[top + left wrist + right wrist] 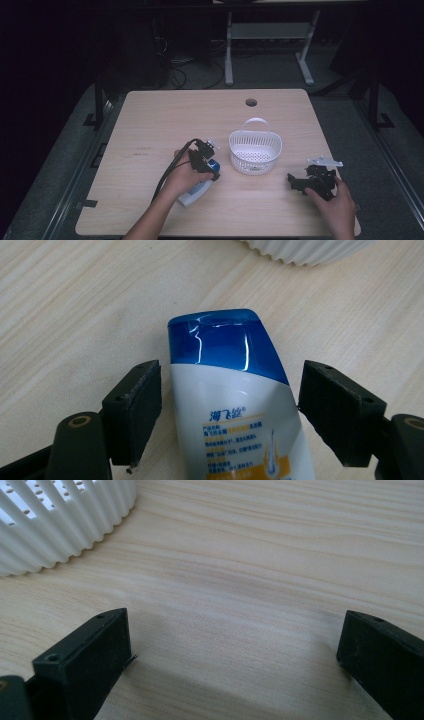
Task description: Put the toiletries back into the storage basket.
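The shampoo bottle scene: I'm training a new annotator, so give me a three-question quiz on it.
1. True or false: the left gripper has its jaws shut on the shampoo bottle.
2. What colour is the bottle's cap? A red, B blue, C green.
3. What lies between the right gripper's jaws?

Key:
1. False: the jaws stand open on either side of the bottle, with gaps showing.
2. B.
3. Bare wooden table; the white slotted basket sits farther off.

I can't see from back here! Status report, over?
Left gripper open, jaws either side of shampoo bottle, not clamped. Right gripper open, over bare table. White basket just beyond bottle. Nothing between.
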Available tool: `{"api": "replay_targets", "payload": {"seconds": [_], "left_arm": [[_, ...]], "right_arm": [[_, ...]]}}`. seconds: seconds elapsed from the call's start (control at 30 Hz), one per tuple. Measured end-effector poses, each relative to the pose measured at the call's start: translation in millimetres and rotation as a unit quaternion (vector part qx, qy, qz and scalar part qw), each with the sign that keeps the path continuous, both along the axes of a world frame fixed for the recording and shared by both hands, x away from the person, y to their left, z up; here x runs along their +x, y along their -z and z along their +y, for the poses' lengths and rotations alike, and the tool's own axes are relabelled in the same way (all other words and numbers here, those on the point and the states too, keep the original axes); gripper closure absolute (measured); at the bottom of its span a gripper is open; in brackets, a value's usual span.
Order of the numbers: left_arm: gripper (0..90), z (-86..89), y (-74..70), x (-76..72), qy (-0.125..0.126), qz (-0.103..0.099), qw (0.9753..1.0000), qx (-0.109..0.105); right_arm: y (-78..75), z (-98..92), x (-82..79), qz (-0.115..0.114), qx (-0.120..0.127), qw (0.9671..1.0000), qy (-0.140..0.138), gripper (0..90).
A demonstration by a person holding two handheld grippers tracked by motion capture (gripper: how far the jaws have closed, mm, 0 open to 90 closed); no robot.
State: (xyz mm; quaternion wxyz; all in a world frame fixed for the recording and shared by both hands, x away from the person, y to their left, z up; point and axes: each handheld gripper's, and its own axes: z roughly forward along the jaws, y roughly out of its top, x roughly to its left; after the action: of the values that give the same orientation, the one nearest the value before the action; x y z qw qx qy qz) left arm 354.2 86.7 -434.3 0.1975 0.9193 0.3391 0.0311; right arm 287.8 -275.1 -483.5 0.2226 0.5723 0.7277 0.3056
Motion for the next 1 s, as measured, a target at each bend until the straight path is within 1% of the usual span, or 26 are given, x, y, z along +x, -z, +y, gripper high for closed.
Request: {"api": "replay_targets", "payload": {"seconds": [0.07,0.13,0.17,0.3,0.37,0.5,0.73,0.83,0.9,0.93,1.0], "left_arm": [[25.3,-1.9,2.0,-0.3,-0.001,0.001,1.0,0.006],[25.3,-3.0,3.0,-0.6,-0.001,0.001,1.0,0.008],[25.3,-4.0,3.9,-0.8,0.001,0.001,0.9999,0.012],[25.4,-7.2,7.5,-1.3,0.004,0.002,0.9998,0.017],[25.4,-7.9,8.9,-1.3,0.004,0.002,0.9997,0.024],[25.2,-8.9,10.1,-2.0,0.0,-0.002,0.9996,0.027],[25.1,-12.8,11.0,-4.9,0.003,-0.014,0.9989,0.044],[26.4,-12.8,10.6,-5.0,0.003,-0.015,0.9989,0.045],[29.9,-12.4,10.1,-5.1,0.0,-0.015,0.9989,0.044],[29.9,-12.3,10.2,-5.2,-0.003,-0.015,0.999,0.041],[30.4,-12.2,9.8,-5.2,-0.001,-0.015,0.9989,0.044]], "right_arm": [[0.0,0.0,0.0,0.0,0.0,1.0,0.0,0.4],[0.0,0.0,0.0,0.0,0.0,1.0,0.0,0.4],[0.0,0.0,0.0,0.0,0.0,1.0,0.0,0.5],[0.0,0.0,0.0,0.0,0.0,1.0,0.0,0.4],[0.0,0.0,0.0,0.0,0.0,1.0,0.0,0.4],[0.0,0.0,0.0,0.0,0.0,1.0,0.0,0.4],[0.0,0.0,0.0,0.0,0.0,1.0,0.0,0.4],[0.0,0.0,0.0,0.0,0.0,1.0,0.0,0.4],[0.0,0.0,0.0,0.0,0.0,1.0,0.0,0.5],[0.0,0.0,0.0,0.0,0.0,1.0,0.0,0.4],[0.0,0.0,0.0,0.0,0.0,1.0,0.0,0.4]]}}
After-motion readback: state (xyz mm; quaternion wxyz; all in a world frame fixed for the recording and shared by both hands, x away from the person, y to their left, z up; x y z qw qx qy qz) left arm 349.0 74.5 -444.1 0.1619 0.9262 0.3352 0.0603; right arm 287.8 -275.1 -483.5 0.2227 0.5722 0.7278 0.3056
